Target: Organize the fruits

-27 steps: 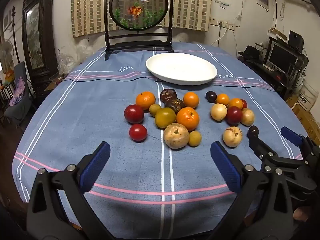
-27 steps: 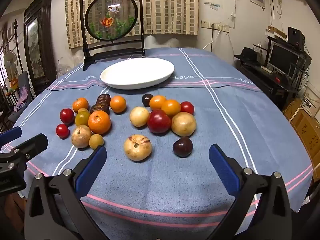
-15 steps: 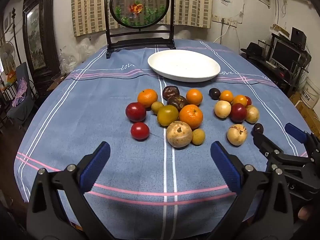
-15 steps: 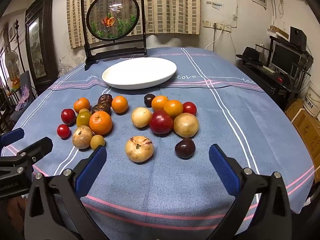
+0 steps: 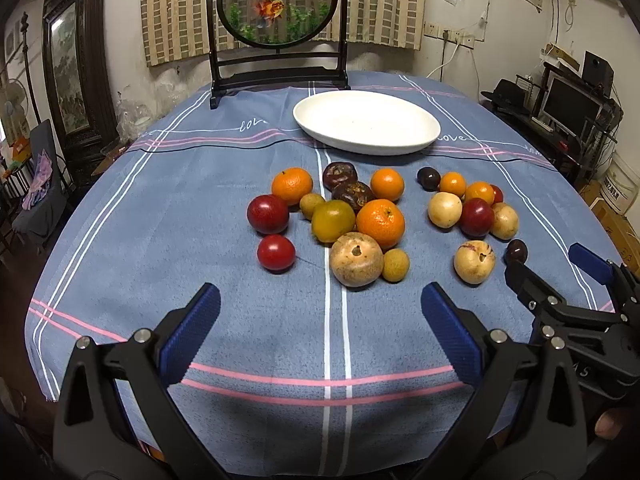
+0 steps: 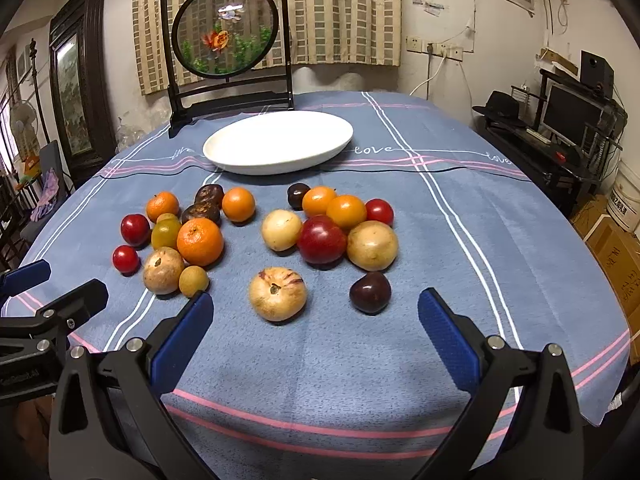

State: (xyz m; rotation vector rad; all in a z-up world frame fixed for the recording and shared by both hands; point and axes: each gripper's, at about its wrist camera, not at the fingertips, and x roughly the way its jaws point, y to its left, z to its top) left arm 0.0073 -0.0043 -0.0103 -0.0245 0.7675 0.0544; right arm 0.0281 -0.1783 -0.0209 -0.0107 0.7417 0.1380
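The left gripper [image 5: 320, 320] hangs above the near edge of a round table covered by a blue cloth with white and pink stripes [image 5: 160, 216], its blue-padded jaws spread wide with nothing between them. Just ahead of its jaws lies a cluster of fruit: a tan round fruit with a dark stem hole [image 5: 356, 259], a small yellow-brown fruit [image 5: 395, 265] touching it, a large orange mandarin [image 5: 380, 223] behind them, and a small red tomato [image 5: 276, 252] ahead of the left jaw.

The right gripper [image 6: 316, 320] is likewise spread and empty. Directly ahead of its gap sits a pale striped round fruit [image 6: 278, 294], with a dark purple plum [image 6: 370, 292] ahead of the right jaw. Further ahead lie a dark red round fruit [image 6: 321, 239] and a tan potato-like fruit [image 6: 372, 245], touching.

Beyond all the fruit, well ahead of both grippers, rests an empty white oval plate [image 6: 240, 158]. Behind it stands a dark-framed round goldfish screen [image 6: 226, 36].
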